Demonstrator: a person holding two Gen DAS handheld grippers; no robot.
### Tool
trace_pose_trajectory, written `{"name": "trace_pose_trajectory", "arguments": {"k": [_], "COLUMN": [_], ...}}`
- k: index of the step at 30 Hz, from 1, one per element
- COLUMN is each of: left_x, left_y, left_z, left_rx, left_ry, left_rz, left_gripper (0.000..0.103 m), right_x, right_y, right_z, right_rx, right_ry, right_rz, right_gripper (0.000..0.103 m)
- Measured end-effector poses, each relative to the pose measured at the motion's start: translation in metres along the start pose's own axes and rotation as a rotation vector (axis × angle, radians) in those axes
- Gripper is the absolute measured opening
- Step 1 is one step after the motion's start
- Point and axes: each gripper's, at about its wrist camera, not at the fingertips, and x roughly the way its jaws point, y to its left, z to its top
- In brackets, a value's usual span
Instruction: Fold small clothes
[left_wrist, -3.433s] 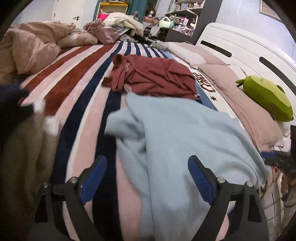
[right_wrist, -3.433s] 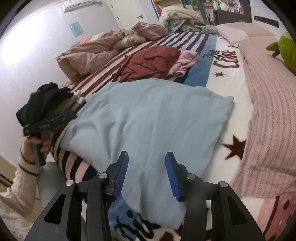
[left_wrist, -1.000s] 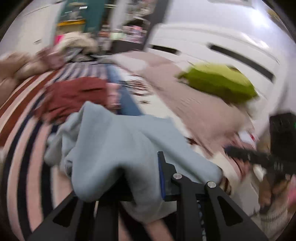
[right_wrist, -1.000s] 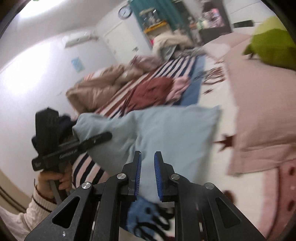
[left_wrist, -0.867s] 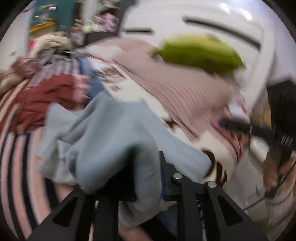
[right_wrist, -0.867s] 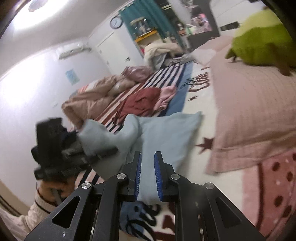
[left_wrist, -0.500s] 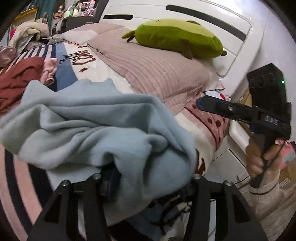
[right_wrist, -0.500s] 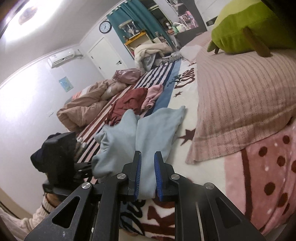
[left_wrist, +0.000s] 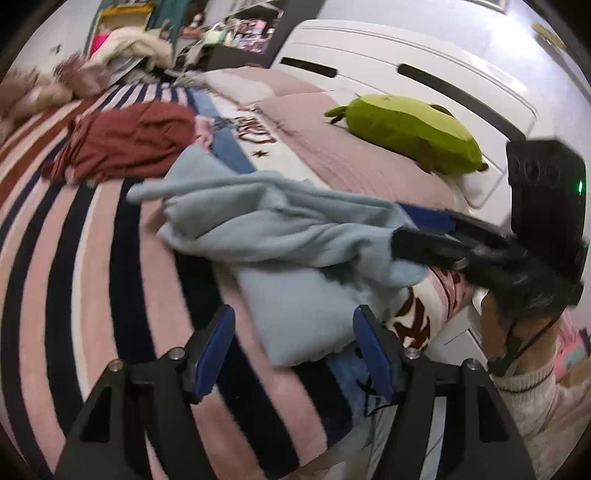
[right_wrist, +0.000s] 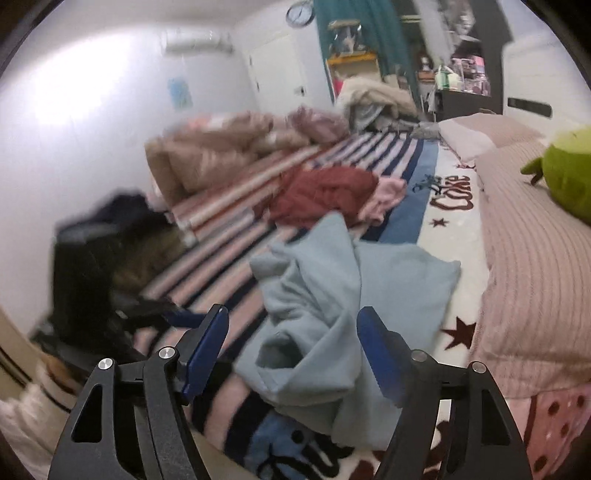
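Seen from the left wrist, the left gripper (left_wrist: 293, 345) has its blue-padded jaws spread and widening, nothing pinched between them. Just beyond them a light blue garment (left_wrist: 295, 236) lies in a loose, rumpled heap near the front edge of the bed, on a striped blanket (left_wrist: 92, 258). At the heap's right side the right gripper (left_wrist: 417, 236) reaches in, one black finger against the cloth. Farther back sit a dark red garment (left_wrist: 129, 142) and a green plush toy (left_wrist: 406, 131) on a pink pillow (left_wrist: 351, 162).

While the right wrist looks along its own fingers, the right gripper (right_wrist: 291, 345) also shows its jaws apart and opening, the light blue garment (right_wrist: 351, 288) lying just past them, not pressed by either pad. The cloth is bunched into thick folds, one flat panel stretching toward the pillow (right_wrist: 535, 277). The left gripper (right_wrist: 177, 314) appears blurred at the left, clear of the cloth. The dark red garment (right_wrist: 325, 195) lies well beyond.

The garment looks soft, light and fleecy; it should sag and slump rather than keep a crease. A hem edge or corner, pinched through a single layer, seems the best hold, since the bunched middle would drag extra folds along.
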Motion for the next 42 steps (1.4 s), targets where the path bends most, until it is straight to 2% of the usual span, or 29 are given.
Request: {"name": "trace_pose_trajectory", "arguments": {"k": [1, 2, 3, 4, 7, 9, 12, 14, 17, 19, 20, 23, 25, 28, 33, 34, 35, 36, 37, 38, 39, 40, 42], "left_x": [0.003, 0.006, 0.009, 0.014, 0.026, 0.03, 0.035, 0.033, 0.021, 0.009, 0.004, -0.011, -0.021, -0.032, -0.039, -0.039, -0.037, -0.036, -0.034, -0.033, -0.03, -0.028, -0.022], "left_y": [0.003, 0.006, 0.007, 0.009, 0.011, 0.012, 0.012, 0.012, 0.014, 0.018, 0.021, 0.031, 0.041, 0.054, 0.065, 0.068, 0.068, 0.069, 0.069, 0.07, 0.069, 0.067, 0.063], "left_z": [-0.001, -0.002, -0.002, -0.002, -0.002, -0.004, -0.004, -0.003, -0.003, -0.001, -0.001, 0.002, 0.001, -0.003, -0.005, -0.004, -0.002, 0.0, 0.001, 0.002, 0.003, 0.005, 0.008], "left_rx": [-0.011, -0.017, -0.021, -0.025, -0.031, -0.038, -0.051, -0.055, -0.054, -0.053, -0.056, -0.069, -0.079, -0.112, -0.117, -0.121, -0.125, -0.127, -0.125, -0.121, -0.116, -0.112, -0.103], "left_ry": [0.003, 0.006, 0.009, 0.015, 0.039, 0.043, 0.044, 0.039, 0.012, -0.017, -0.028, -0.065, -0.086, -0.109, -0.122, -0.121, -0.12, -0.117, -0.114, -0.11, -0.104, -0.099, -0.087], "left_rz": [-0.001, -0.001, 0.0, -0.002, 0.004, -0.018, -0.041, -0.044, -0.049, -0.04, -0.033, 0.017, 0.05, 0.045, 0.058, 0.061, 0.061, 0.059, 0.057, 0.054, 0.052, 0.049, 0.035], "left_gripper": [0.062, 0.062, 0.062, 0.062, 0.062, 0.062, 0.063, 0.062, 0.062, 0.062, 0.062, 0.062, 0.062, 0.062, 0.062, 0.062, 0.062, 0.062, 0.062, 0.062, 0.062, 0.062, 0.063], "right_x": [0.006, 0.013, 0.015, 0.016, 0.013, 0.012, 0.014, 0.014, 0.01, 0.002, 0.001, 0.017, 0.035, 0.078, 0.147, 0.155, 0.161, 0.164, 0.163, 0.157, 0.15, 0.145, 0.129], "right_y": [0.002, 0.002, -0.002, -0.008, -0.038, -0.052, -0.064, -0.06, -0.048, -0.04, -0.033, -0.004, 0.012, 0.035, 0.047, 0.046, 0.043, 0.038, 0.031, 0.022, 0.011, 0.004, -0.018], "right_z": [-0.003, -0.008, -0.013, -0.019, -0.039, -0.054, -0.068, -0.063, -0.042, -0.021, -0.009, 0.024, 0.035, 0.044, 0.038, 0.036, 0.035, 0.035, 0.037, 0.042, 0.048, 0.051, 0.06], "right_rx": [-0.014, -0.033, -0.038, -0.03, 0.085, 0.131, 0.197, 0.166, 0.092, 0.053, 0.016, -0.137, -0.206, -0.307, -0.408, -0.419, -0.426, -0.424, -0.407, -0.353, -0.274, -0.23, -0.113], "right_ry": [0.015, 0.032, 0.045, 0.058, 0.093, 0.129, 0.157, 0.17, 0.179, 0.141, 0.122, 0.144, 0.174, 0.272, 0.437, 0.452, 0.469, 0.473, 0.467, 0.448, 0.421, 0.407, 0.351], "right_rz": [-0.041, -0.126, -0.175, -0.209, -0.215, -0.247, -0.224, -0.225, -0.237, -0.216, -0.209, -0.167, -0.128, -0.082, -0.174, -0.193, -0.21, -0.233, -0.243, -0.226, -0.188, -0.167, -0.124], "right_gripper": [0.052, 0.04, 0.021, 0.02, 0.017, 0.017, 0.017, 0.017, 0.033, 0.065, 0.07, 0.071, 0.076, 0.081, 0.081, 0.078, 0.07, 0.047, 0.039, 0.036, 0.026, 0.022, 0.019]}}
